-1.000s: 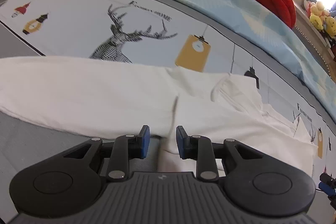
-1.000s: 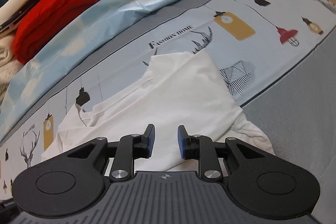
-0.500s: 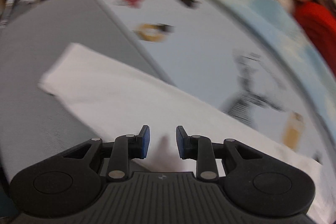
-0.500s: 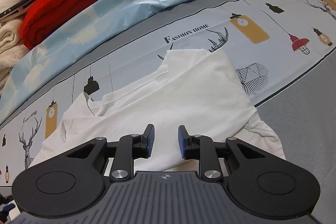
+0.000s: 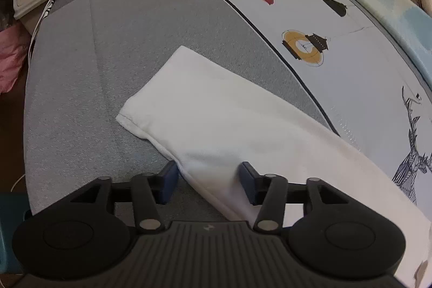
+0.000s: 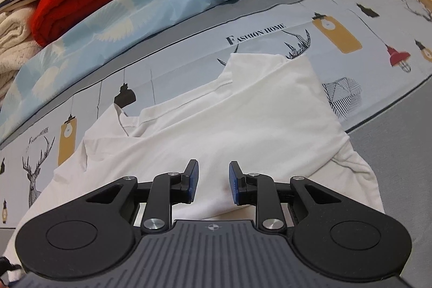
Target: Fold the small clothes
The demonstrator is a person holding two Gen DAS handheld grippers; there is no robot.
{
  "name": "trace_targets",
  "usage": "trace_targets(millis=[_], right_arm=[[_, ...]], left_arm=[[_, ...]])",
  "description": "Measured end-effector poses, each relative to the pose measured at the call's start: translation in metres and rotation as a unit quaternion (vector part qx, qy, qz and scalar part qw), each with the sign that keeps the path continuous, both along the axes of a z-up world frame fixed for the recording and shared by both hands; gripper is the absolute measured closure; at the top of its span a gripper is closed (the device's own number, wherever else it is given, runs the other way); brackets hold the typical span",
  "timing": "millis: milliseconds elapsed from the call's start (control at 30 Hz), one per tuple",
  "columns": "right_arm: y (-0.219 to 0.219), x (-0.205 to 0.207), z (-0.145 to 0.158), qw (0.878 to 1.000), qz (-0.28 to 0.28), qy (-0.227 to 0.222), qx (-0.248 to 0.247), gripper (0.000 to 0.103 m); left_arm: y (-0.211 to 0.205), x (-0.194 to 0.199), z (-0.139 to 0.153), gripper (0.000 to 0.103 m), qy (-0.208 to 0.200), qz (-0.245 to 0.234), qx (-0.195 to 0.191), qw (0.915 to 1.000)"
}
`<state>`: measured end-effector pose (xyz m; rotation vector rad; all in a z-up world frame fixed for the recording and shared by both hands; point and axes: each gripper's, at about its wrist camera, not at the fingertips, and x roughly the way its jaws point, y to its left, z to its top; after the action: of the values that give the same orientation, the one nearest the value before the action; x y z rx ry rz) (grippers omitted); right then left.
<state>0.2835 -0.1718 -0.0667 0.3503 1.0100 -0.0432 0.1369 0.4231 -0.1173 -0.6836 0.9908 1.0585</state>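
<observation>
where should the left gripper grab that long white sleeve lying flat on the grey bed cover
Probably at the sleeve edge nearest the left gripper, a little back from the stitched cuff. The sleeve lies flat and thin on the grey bed cover, so come from above, one finger off the cloth and one over it, and pinch the edge. The jaws are opening now and straddle that edge without pressing it.

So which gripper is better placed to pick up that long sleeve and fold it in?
Left. The left gripper straddles the sleeve near its edge, jaws opening, cloth between the pads but not pinched. The right gripper hangs open over the shirt body, away from the sleeve.
</observation>
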Motion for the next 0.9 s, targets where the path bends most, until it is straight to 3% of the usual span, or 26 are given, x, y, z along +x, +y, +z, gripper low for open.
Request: trace_targets(millis=[67,267,467,767,900], right_arm=[[0.003,0.000,0.001,1.000,0.003,-0.006,-0.010,0.077],[0.010,-0.003,-0.001,0.999,0.000,-0.015,-0.033,0.077],[0.017,-0.011,0.001,0.999,0.021,-0.026,-0.042,0.077],[-0.003,-0.019,-0.006,0.997,0.033,-0.028,-0.058,0.077],[-0.022,-0.023,-0.013,0.998,0.022,-0.019,-0.055,0.077]], left_arm=[[-0.004,0.004,0.005,0.097,-0.012,-0.007,0.005,0.9999],[-0.034,0.028,0.045,0.097,-0.069,-0.034,0.038,0.9963],[-0.086,0.057,0.090,0.097,-0.145,-0.107,0.031,0.9831],[-0.172,0.104,0.101,0.097,-0.179,-0.164,-0.024,0.9698],[-0.229,0.125,0.104,0.097,-0.189,-0.205,-0.032,0.9597]])
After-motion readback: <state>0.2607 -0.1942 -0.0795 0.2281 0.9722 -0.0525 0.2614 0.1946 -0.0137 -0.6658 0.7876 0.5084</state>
